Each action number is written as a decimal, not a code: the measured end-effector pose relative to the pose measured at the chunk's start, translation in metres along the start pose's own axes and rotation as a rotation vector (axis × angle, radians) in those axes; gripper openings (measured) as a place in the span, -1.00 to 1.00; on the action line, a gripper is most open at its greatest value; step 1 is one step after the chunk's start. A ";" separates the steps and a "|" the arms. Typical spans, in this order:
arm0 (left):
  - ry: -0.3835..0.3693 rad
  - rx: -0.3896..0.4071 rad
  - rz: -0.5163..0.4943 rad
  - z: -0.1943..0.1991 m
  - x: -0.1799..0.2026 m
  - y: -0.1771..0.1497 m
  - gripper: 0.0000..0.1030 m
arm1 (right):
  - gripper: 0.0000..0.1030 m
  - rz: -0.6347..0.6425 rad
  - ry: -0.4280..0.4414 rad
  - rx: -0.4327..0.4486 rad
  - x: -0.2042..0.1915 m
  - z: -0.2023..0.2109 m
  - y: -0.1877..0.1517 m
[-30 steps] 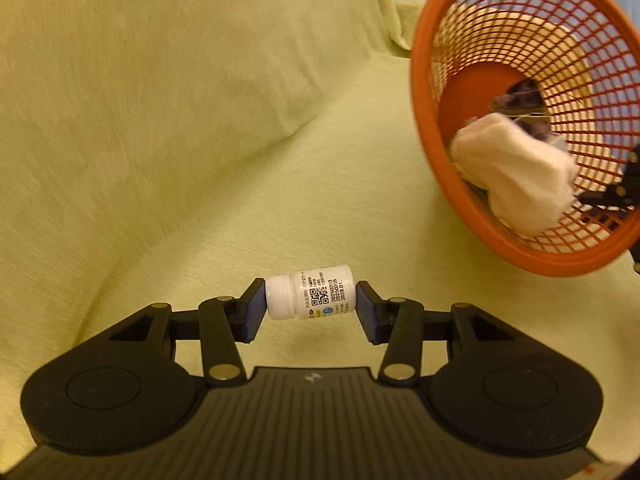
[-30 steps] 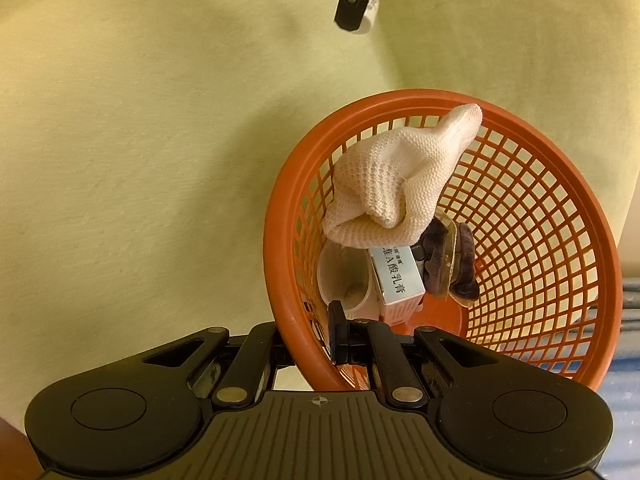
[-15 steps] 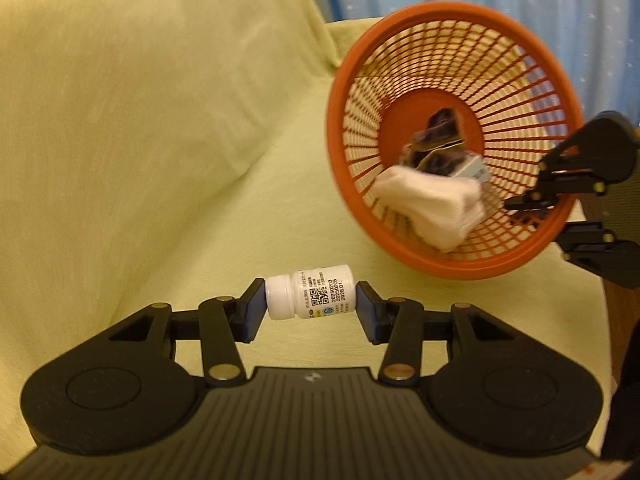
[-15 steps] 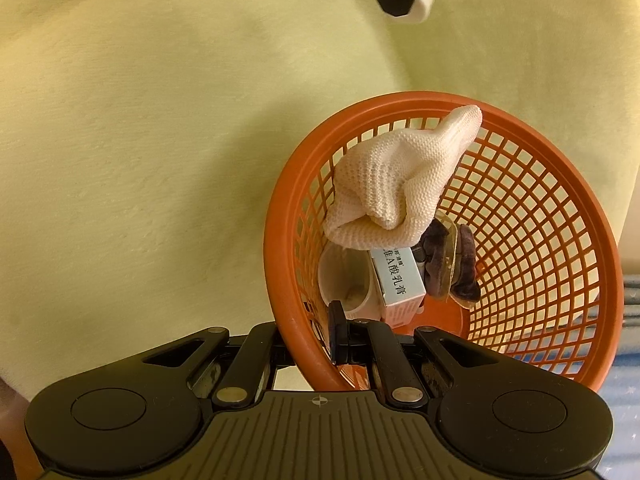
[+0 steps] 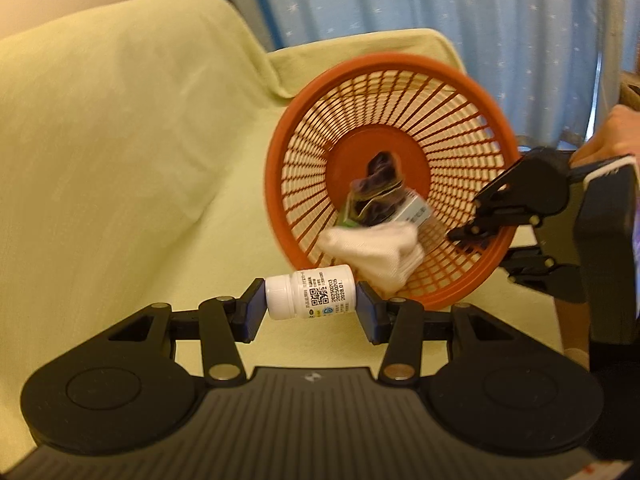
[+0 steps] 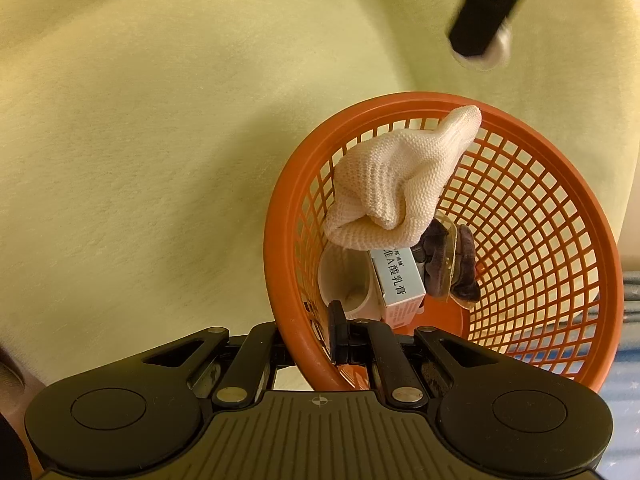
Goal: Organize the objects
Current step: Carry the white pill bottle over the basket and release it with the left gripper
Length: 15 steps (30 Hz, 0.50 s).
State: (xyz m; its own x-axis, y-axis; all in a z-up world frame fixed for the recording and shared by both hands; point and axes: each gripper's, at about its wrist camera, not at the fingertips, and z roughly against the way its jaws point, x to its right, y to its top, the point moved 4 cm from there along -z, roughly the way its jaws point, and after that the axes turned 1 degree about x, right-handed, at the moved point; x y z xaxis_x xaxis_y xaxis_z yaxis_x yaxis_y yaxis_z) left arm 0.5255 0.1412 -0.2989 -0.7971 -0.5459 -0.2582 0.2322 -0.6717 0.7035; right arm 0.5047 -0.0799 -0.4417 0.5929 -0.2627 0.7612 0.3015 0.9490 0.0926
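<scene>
Left gripper [image 5: 310, 312] clamps white bottle [image 5: 310, 291] endwise, ready for deposit — right gripper [image 6: 320, 336] pinches orange basket [image 6: 276, 248] rim, tilting its mouth toward it.

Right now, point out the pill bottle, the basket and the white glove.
pill bottle [image 5: 316, 291], left wrist view, on its printed label.
basket [image 6: 276, 216], right wrist view, on its orange rim, left side.
white glove [image 6: 394, 184], right wrist view, on its knitted middle.
</scene>
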 end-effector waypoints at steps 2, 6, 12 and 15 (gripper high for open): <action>-0.018 0.013 -0.014 0.000 0.003 0.008 -0.18 | -0.92 0.000 0.001 0.001 0.000 0.000 0.000; -0.047 0.036 -0.037 -0.002 0.009 0.024 -0.18 | -0.92 -0.005 0.003 0.004 0.001 0.000 0.000; -0.076 0.052 -0.076 -0.013 0.017 0.044 -0.17 | -0.92 -0.006 0.003 0.009 -0.001 0.003 0.001; -0.089 0.060 -0.090 -0.019 0.019 0.052 -0.17 | -0.92 -0.006 0.001 0.012 -0.002 0.004 0.001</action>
State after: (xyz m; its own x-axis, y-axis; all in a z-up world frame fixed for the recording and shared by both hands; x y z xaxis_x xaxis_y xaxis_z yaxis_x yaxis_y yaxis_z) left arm 0.5325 0.0865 -0.2802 -0.8598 -0.4370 -0.2641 0.1264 -0.6834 0.7191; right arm 0.5011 -0.0773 -0.4408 0.5919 -0.2688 0.7598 0.2962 0.9493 0.1050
